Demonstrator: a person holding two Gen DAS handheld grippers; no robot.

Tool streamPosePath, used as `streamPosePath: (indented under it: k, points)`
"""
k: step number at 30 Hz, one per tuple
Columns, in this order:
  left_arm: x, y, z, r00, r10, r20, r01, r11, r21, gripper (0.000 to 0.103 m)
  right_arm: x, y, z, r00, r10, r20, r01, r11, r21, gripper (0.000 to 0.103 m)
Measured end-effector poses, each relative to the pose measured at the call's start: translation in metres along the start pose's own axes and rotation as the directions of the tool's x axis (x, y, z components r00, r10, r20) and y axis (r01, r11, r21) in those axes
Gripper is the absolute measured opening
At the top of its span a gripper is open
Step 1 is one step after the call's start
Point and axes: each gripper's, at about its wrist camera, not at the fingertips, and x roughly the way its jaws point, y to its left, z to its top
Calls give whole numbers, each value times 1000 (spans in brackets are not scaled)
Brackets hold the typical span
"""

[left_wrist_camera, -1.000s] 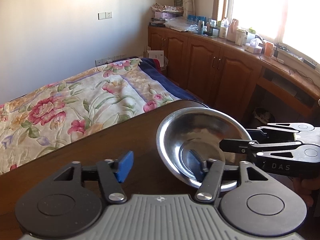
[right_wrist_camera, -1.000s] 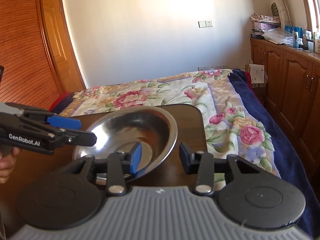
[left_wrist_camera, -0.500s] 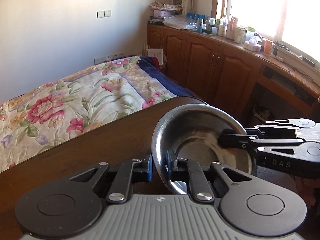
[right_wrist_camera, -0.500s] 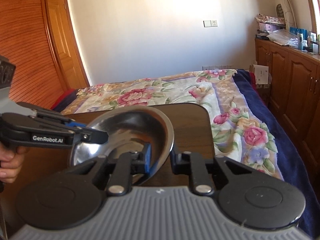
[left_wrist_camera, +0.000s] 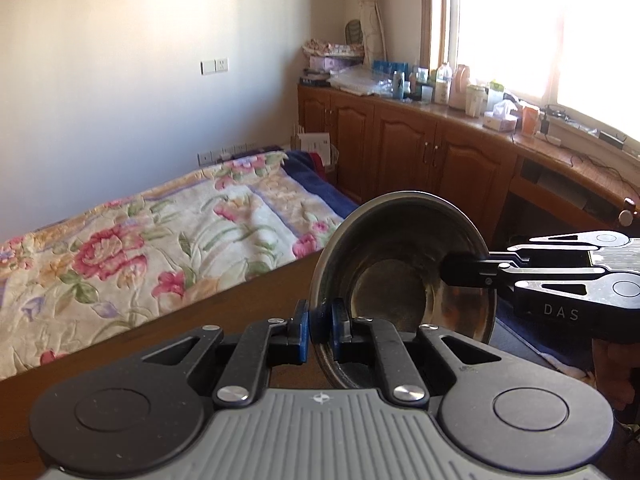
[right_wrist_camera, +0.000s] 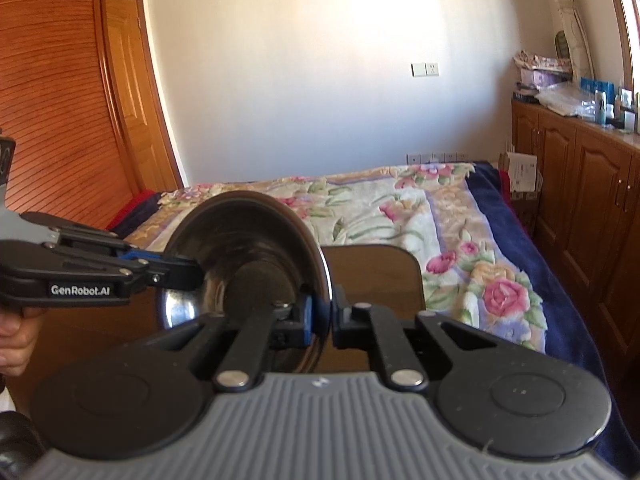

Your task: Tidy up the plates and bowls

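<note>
Evidently one steel bowl (left_wrist_camera: 404, 276), tilted, is gripped by two tongs.

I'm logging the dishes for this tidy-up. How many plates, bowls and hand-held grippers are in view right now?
Steel bowl: 1
Plates: 0
Hand-held grippers: 2, the left hand-held gripper and the right hand-held gripper, both clamped on the bowl's rim
Total: 3
</note>
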Motion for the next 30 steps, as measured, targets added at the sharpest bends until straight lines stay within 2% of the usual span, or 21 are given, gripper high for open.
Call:
streamPosePath:
  k: [18,30]
  points:
    - [-97,-15,3,992,15,128,-20,999,32,12,-59,35,26,995,-8,104,16,997,-81,11]
    - [-151,-31,-27,985,28,171,-35,999,36,12,-96,62,22,990,-1,142,21,991,-135,11]
